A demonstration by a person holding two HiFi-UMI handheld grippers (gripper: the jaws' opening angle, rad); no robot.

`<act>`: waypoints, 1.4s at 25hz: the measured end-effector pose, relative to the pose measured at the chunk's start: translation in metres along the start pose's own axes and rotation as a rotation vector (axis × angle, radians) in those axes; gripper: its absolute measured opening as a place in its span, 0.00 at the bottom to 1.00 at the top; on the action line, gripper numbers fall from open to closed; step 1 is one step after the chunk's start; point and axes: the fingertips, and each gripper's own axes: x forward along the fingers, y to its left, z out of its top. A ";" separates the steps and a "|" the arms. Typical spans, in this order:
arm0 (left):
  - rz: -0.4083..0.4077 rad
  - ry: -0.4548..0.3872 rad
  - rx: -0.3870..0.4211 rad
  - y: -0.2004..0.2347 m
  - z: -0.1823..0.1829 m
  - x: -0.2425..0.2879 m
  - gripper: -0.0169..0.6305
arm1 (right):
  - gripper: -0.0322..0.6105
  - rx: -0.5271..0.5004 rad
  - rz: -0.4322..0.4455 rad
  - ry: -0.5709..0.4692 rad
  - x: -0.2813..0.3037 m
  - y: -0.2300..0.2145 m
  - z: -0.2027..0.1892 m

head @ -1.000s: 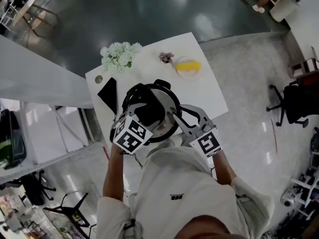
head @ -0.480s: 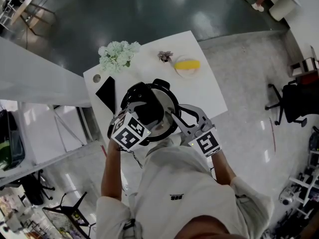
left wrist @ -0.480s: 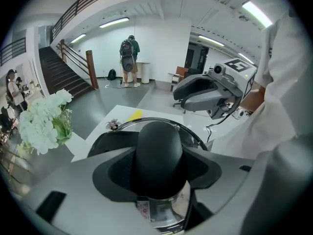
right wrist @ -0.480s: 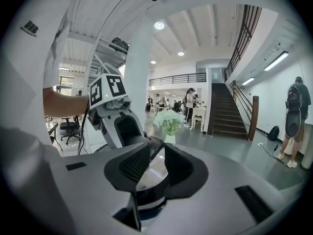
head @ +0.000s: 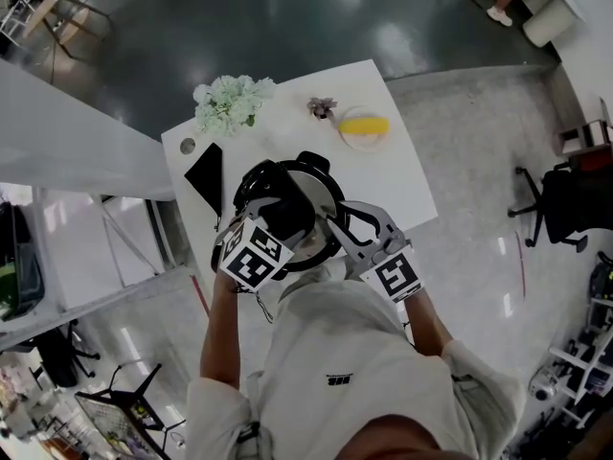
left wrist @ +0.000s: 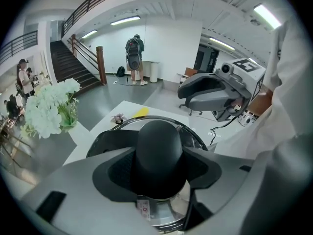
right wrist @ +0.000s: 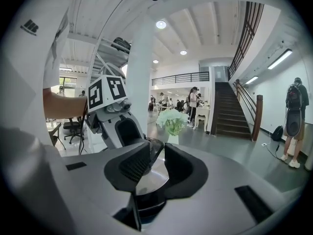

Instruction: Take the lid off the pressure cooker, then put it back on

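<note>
A steel pressure cooker (head: 324,249) with a steel lid (left wrist: 195,137) stands near the front edge of the white table (head: 397,180). My left gripper (head: 280,207) reaches down over the lid, its jaws shut on the black lid knob (left wrist: 159,153), which fills the space between the pads. My right gripper (head: 337,226) comes in nearly level from the front right at the cooker's rim. In the right gripper view its jaws (right wrist: 155,168) stand close together, with the black side handle (right wrist: 146,204) low between them. The lid sits on the pot.
A bunch of white flowers (head: 230,103) stands at the table's back left, with a black flat slab (head: 204,172) in front of it. A plate with a yellow thing (head: 362,127) and a small pink ornament (head: 321,109) lie at the back. An office chair (head: 565,199) stands on the right.
</note>
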 end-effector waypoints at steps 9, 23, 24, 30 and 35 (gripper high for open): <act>0.006 -0.012 -0.011 0.000 0.001 0.002 0.47 | 0.20 -0.005 0.033 0.013 0.008 0.001 -0.004; 0.073 -0.034 -0.084 0.002 0.002 0.002 0.47 | 0.20 -0.021 0.096 0.029 0.014 0.000 -0.005; 0.080 -0.035 -0.093 0.002 0.002 0.002 0.47 | 0.20 -0.021 0.101 0.030 0.014 0.000 -0.005; 0.137 -0.046 -0.172 0.004 0.001 0.001 0.47 | 0.20 -0.039 0.143 0.030 0.016 -0.003 -0.005; 0.185 -0.055 -0.234 0.006 0.001 0.001 0.47 | 0.20 -0.055 0.181 0.030 0.017 -0.005 -0.005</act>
